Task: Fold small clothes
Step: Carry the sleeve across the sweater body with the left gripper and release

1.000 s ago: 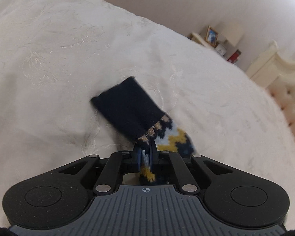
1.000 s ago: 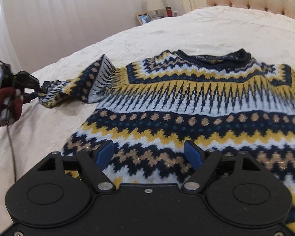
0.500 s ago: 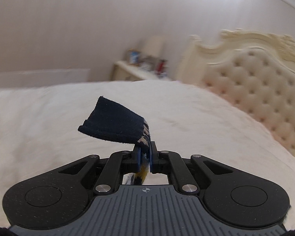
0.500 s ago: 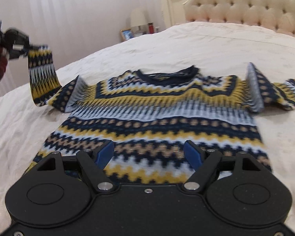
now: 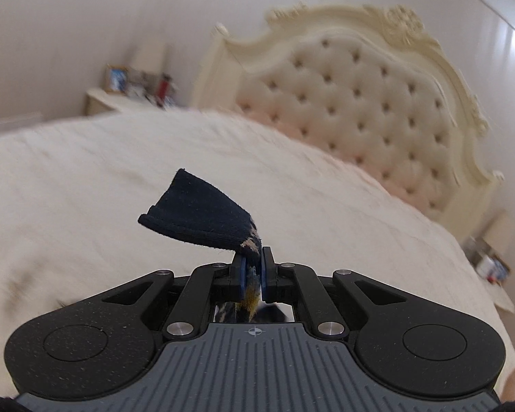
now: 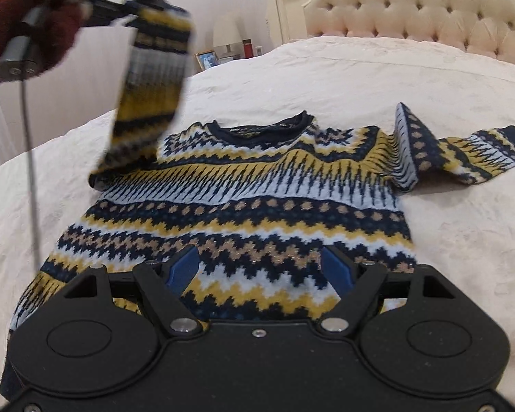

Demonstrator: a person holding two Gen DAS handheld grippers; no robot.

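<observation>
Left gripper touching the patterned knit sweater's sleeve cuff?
Touching. Left wrist view: left gripper is clamped on the navy sleeve cuff of the patterned knit sweater.

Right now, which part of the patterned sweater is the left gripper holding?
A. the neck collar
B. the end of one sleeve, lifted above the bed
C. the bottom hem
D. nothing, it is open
B: the left gripper is shut on the dark cuff, and the right wrist view shows that sleeve hanging in the air over the sweater.
</observation>
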